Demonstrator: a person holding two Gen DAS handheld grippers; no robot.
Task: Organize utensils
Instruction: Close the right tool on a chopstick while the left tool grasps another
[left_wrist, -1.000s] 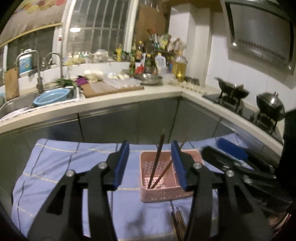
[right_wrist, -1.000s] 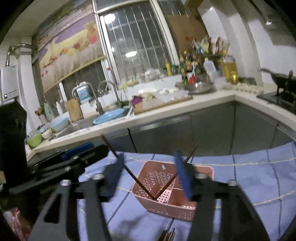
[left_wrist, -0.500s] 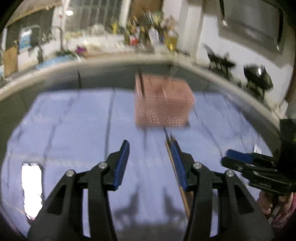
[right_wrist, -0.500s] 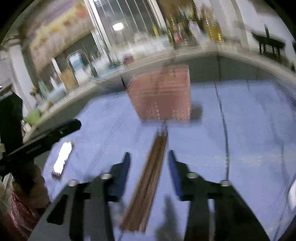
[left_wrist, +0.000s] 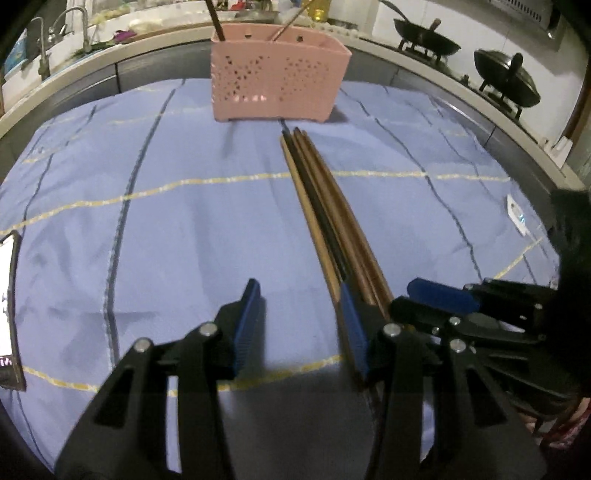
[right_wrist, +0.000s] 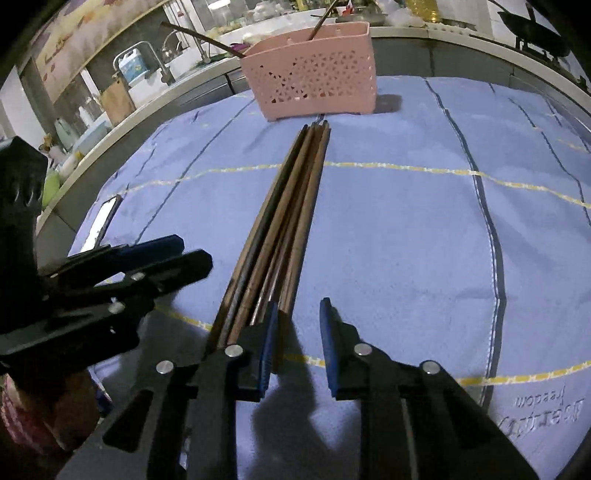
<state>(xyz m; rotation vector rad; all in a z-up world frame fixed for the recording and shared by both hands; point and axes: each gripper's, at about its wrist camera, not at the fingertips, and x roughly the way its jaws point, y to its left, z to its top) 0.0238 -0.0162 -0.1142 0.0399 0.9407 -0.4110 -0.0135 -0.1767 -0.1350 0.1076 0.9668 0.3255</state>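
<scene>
A pink perforated utensil basket (left_wrist: 279, 86) (right_wrist: 314, 86) stands at the far side of the blue cloth, with two chopsticks (left_wrist: 212, 18) leaning inside. A bundle of several brown and dark chopsticks (left_wrist: 325, 210) (right_wrist: 280, 218) lies on the cloth in front of it, pointing at the basket. My left gripper (left_wrist: 299, 295) is open and empty, low over the cloth, its right finger at the bundle's near end. My right gripper (right_wrist: 297, 314) is open and empty, its left finger against the bundle's near end. Each gripper shows in the other's view (left_wrist: 461, 306) (right_wrist: 122, 273).
A phone-like flat device (left_wrist: 7, 306) (right_wrist: 103, 221) lies at the cloth's left edge. A white tag (left_wrist: 515, 216) lies at the right. Behind are a counter with a sink (left_wrist: 55, 44) and a stove with pans (left_wrist: 506, 79).
Both grippers have come down from above the basket and pulled back to the near ends of the chopstick bundle. The basket now stands far ahead. Both stay open.
</scene>
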